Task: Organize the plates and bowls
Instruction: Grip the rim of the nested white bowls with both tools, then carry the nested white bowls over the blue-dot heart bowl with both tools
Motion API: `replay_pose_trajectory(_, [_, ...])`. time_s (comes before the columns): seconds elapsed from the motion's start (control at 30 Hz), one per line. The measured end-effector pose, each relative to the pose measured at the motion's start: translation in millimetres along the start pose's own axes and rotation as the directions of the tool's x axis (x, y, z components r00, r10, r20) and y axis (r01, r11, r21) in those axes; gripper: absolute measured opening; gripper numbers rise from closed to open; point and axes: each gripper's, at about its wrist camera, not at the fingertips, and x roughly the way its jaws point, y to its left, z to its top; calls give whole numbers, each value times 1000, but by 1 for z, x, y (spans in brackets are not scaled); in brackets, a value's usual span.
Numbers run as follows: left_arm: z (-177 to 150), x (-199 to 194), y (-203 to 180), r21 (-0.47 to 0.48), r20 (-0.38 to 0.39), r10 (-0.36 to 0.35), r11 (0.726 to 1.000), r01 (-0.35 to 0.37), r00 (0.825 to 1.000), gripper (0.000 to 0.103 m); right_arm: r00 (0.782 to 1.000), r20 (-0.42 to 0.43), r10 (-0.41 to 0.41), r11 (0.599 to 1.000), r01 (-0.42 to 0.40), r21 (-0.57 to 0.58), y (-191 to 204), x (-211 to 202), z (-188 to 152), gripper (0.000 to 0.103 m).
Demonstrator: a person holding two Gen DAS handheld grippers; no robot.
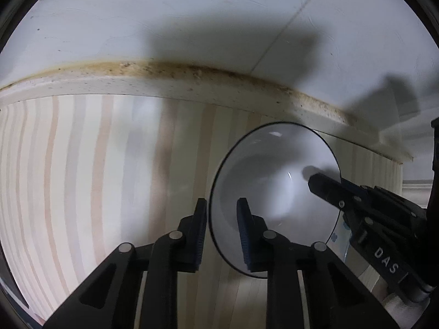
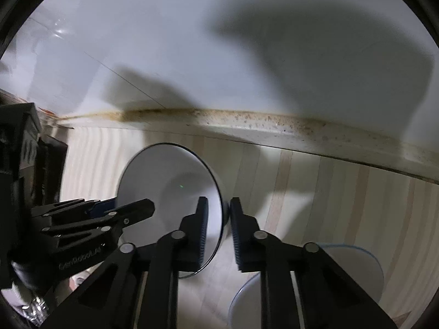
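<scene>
A white bowl (image 1: pixel 274 164) with a thin dark rim is tipped on its side over a striped wooden counter (image 1: pixel 82 164), its hollow facing the cameras. My left gripper (image 1: pixel 222 205) straddles the bowl's left rim, one pad outside and one inside, shut on it. My right gripper (image 1: pixel 323 189) comes in from the right with a finger inside the hollow. In the right wrist view the same bowl (image 2: pixel 170 175) sits between the pads of my right gripper (image 2: pixel 218 203), shut on its right rim. My left gripper (image 2: pixel 131 208) clamps the opposite edge.
A white tiled wall (image 1: pixel 192 13) rises behind the counter, with a grimy brown seam (image 2: pixel 274 118) along its foot. Two more white bowls (image 2: pixel 356 260) (image 2: pixel 247 296), one blue-rimmed, stand at the lower right. A dark object (image 2: pixel 22 150) stands at the left.
</scene>
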Motion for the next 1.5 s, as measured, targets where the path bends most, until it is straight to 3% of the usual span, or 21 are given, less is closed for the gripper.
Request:
replay_pose_trajectory(0.33, [-18,-18,-11,16,24,13,1000,-13,1000,20,1000,1,9,1000,-9,23,1,0,-5,10])
replay_pose_trajectory(0.7, [-59,-71,-24,87,86,-7,996,-1,996,20,999,40,23,999,-24,32,20,-54,-41,10])
replay_pose_trajectory(0.93, [-105,-102,-30,158,95,-20,987,5,995,20,996,82,18,999,-21,40,33,-100,-89,10])
replay_pose_trajectory(1.13, [-159,-120,-34,229,87,-28,974,7,996,20,995,97,29,997,-36,72,41,-128,-152,10])
replay_pose_trajectory(1.5, [-226,-88,-65,344,-14,-13,939,17,1000,20,997,66,25,982,-37,183,24,-141,-267,10])
